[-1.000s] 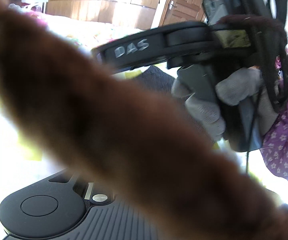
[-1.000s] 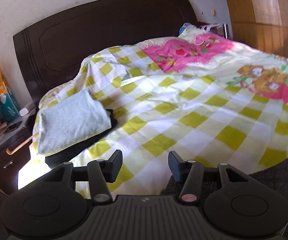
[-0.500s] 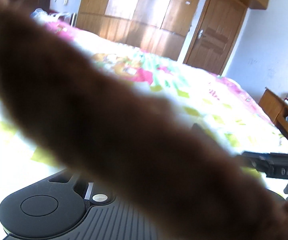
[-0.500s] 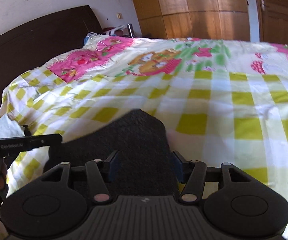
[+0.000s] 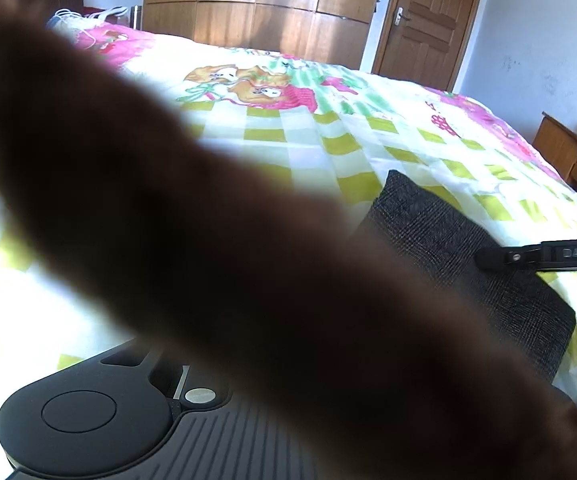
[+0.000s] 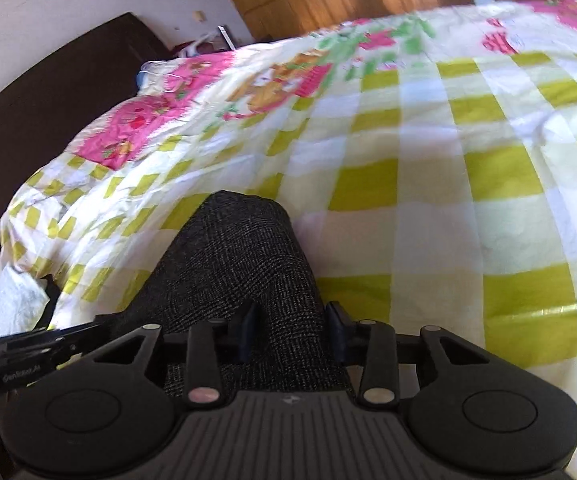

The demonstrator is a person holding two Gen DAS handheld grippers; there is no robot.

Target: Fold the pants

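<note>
Closing on one dark pants [image 6: 240,264] leg (bedspread [image 6: 448,184] beneath), right hand-held gripper [image 6: 290,332] straddles it; left's state unclear.

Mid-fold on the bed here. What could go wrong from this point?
1. A blurred brown cloth hangs across the left wrist camera and hides the left gripper's fingertips, so that grip cannot be checked.
2. The right gripper is closing around the dark pants; it may pinch only the top layer.
3. The pants lie near the checked bedspread's edge and might slide off.
</note>
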